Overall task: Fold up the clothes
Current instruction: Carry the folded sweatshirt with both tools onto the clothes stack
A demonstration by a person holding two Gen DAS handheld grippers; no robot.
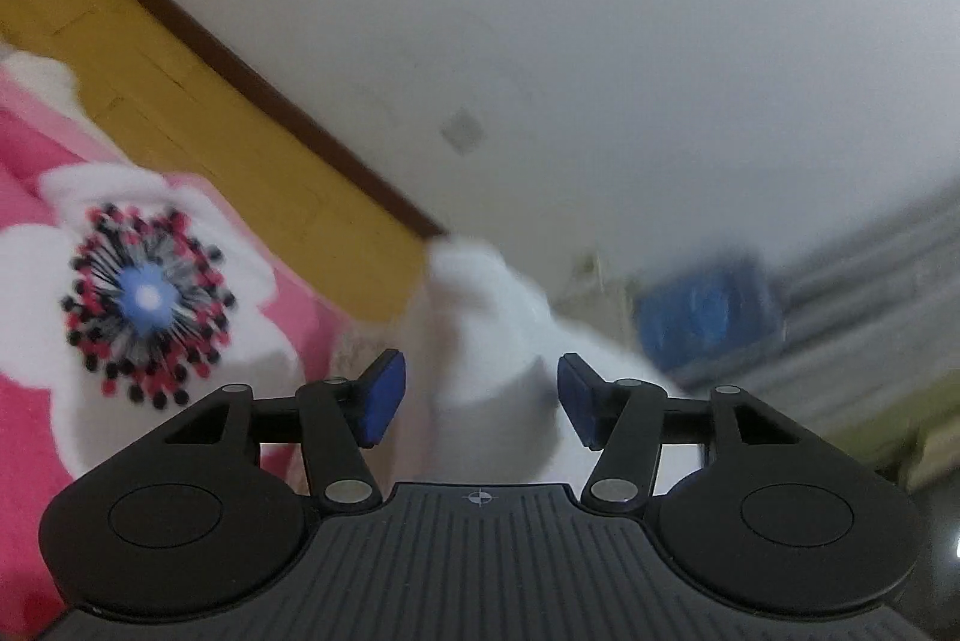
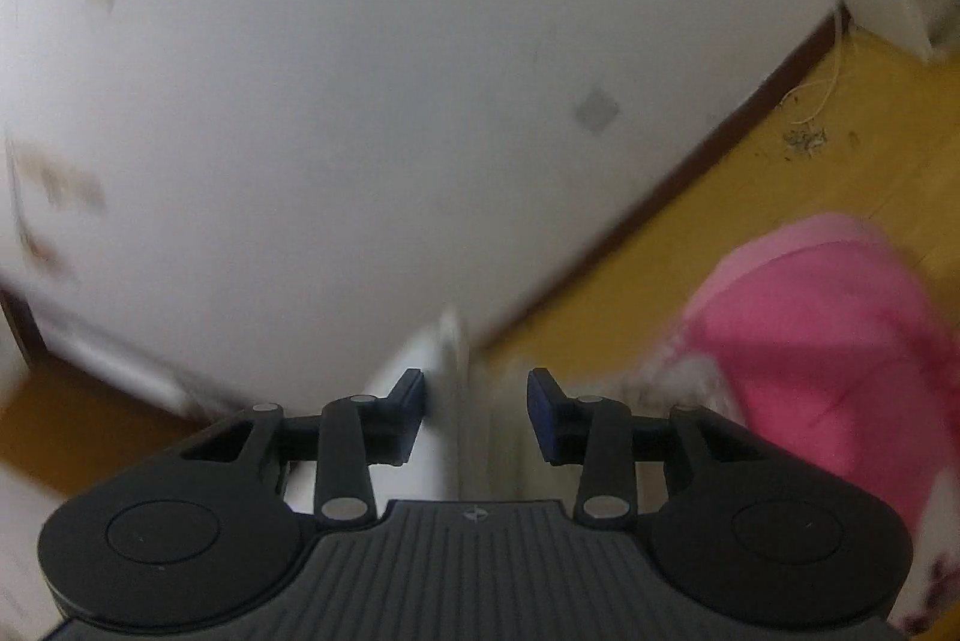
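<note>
Pink garment, both grips let go

Pink cloth with a white flower print fills the left of the left wrist view, w/ yellow wood floor and a white wall behind. A white fold of fabric stands between the blue pads of the left hand-held gripper; jaws apart, pads not pressing on it.

Right wrist view: right hand-held gripper also apart, a white edge of cloth close by its left pad, nothing clamped. More pink garment bunches at far right, seemingly low by the floor. Both views blurred, so details are soft.

Judgement: looks like a release/re-grip step. To do it well: let the cloth settle, find a clean edge or corner, close on one layer only, keep both grips level so the fold line stays straight.
</note>
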